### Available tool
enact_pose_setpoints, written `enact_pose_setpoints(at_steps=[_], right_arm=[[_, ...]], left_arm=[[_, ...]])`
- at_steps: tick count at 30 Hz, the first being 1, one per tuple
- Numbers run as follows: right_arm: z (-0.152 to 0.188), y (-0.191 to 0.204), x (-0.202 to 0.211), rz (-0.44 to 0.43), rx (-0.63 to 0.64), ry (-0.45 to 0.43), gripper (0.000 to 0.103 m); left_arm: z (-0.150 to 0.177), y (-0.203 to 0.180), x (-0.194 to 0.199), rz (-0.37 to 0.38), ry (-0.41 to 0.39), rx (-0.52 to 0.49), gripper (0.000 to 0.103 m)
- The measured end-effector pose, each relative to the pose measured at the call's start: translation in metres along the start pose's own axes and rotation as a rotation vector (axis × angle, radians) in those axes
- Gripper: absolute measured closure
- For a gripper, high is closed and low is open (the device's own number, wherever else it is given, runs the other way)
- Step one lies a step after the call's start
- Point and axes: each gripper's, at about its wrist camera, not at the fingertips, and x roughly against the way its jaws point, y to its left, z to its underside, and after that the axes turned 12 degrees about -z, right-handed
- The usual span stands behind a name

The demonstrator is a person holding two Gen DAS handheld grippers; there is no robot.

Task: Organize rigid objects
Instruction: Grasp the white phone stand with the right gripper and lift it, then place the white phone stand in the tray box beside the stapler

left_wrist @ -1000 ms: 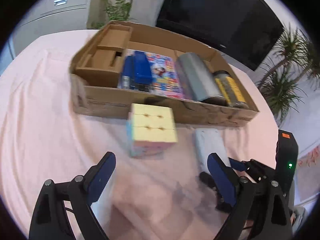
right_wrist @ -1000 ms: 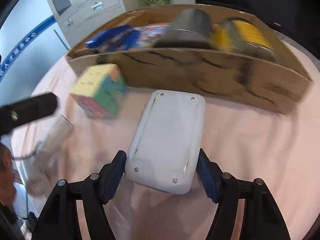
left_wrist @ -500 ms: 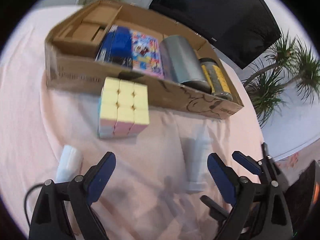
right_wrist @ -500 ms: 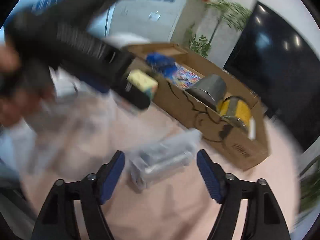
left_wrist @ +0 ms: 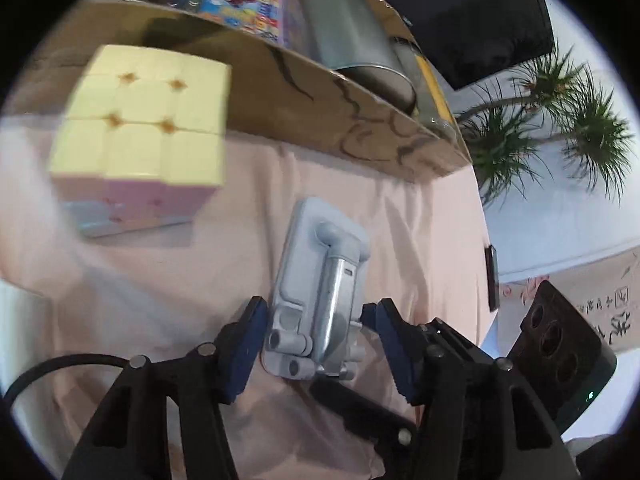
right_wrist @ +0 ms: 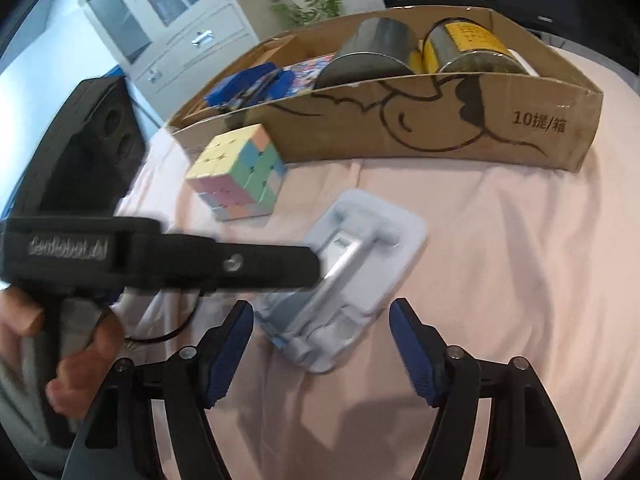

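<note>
Between the blue pads of my left gripper (left_wrist: 316, 344) lies one grey folding phone stand (left_wrist: 322, 288), flat on the pink cloth (left_wrist: 248, 240) that covers the table. Its jaws have just been closing around the near end of the stand. The pads look right up against its sides, but I cannot tell if they squeeze it yet. My right gripper (right_wrist: 322, 346) hovers over the same stand (right_wrist: 360, 264) from the other side. Its two pads stand wide and touch nothing. Those jaws have just been closing a little too.

From my right camera I see my other hand (right_wrist: 60, 344) on the black handle of the left gripper, which crosses in front of the stand.

One puzzle cube (right_wrist: 240, 172) in soft colours sits on the cloth, near the stand and just in front of the long wall of one cardboard box (right_wrist: 400, 120). Yellow squares face up on it.

Inside the box I count two cans lying on their sides: one plain silver can (right_wrist: 372, 52) and one can with a yellow label (right_wrist: 468, 44), side by side toward the right end. Left of them lies one bright picture book (left_wrist: 240, 0), flat on the bottom. One blue thing (right_wrist: 248, 80) lies on it, too blurry to name.

Behind the table stand one white cabinet (right_wrist: 168, 20) and some green plants (left_wrist: 560, 132).
</note>
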Motion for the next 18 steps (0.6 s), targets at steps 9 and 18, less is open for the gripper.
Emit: enact_pose_setpoints(at_steps=[9,18], right_arm=[[0.005,-0.028,0.021,0.064,0.041,0.004,0.033],[0.006,-0.005,0.002,0.262,0.174,0.045,0.040]], left_arm=[[0.021,-0.026,-0.022,0.171,0.102,-0.022,0.048],[0.017,-0.007,-0.011,0.106,0.038,0.057,0.049]])
